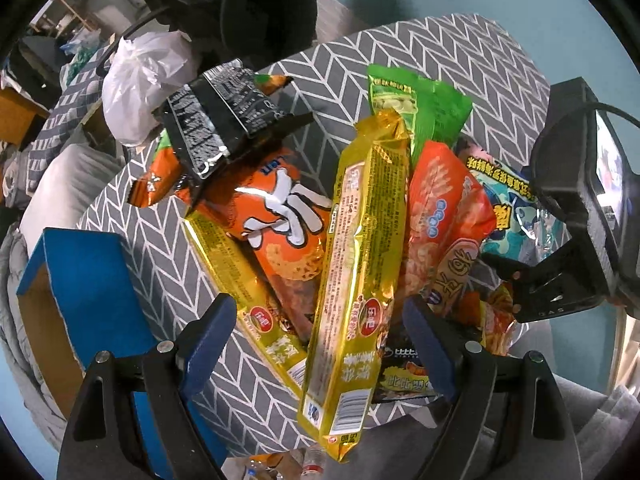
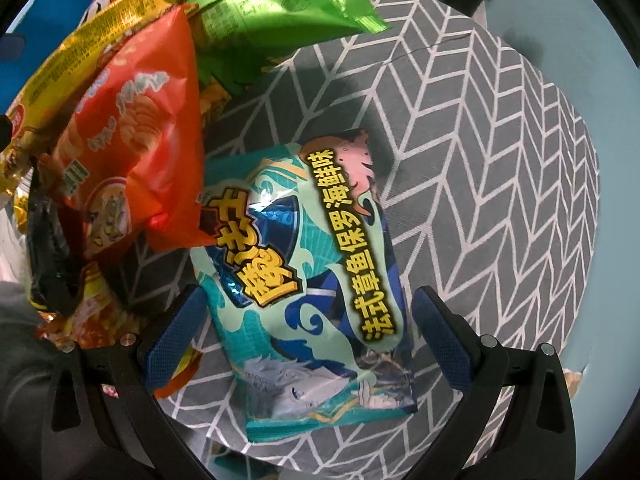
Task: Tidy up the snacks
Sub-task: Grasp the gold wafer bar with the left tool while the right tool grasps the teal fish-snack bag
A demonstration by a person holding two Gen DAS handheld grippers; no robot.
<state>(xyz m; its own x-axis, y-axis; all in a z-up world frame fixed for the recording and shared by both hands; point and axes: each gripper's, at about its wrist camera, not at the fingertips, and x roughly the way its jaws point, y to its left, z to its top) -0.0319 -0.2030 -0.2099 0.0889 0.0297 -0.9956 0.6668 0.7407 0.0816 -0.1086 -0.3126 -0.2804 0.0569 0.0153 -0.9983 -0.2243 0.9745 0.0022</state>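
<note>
Snack pile on grey chevron cloth (image 1: 460, 60); blue box (image 1: 92, 280) at 9 o'clock; white plastic bag (image 1: 140, 80) at 11; left gripper (image 1: 320, 332) spread wide astride yellow packet (image 1: 356, 272), contact unclear; right gripper (image 2: 308, 320) gaping around teal snack bag (image 2: 316, 280), not clenched; black packet (image 2: 48, 248) mostly buried.

Left gripper (image 1: 320, 332): two black angular arms, each carrying a dark blue textured pad (image 1: 208, 336) and round silver screws (image 1: 165, 346) at the pivots. Right gripper (image 2: 308, 324): the same black arms, blue cross-hatched pads (image 2: 170, 334) and silver screws (image 2: 487, 340); from the left wrist camera its black housing trails a black cable (image 1: 612, 110).
</note>
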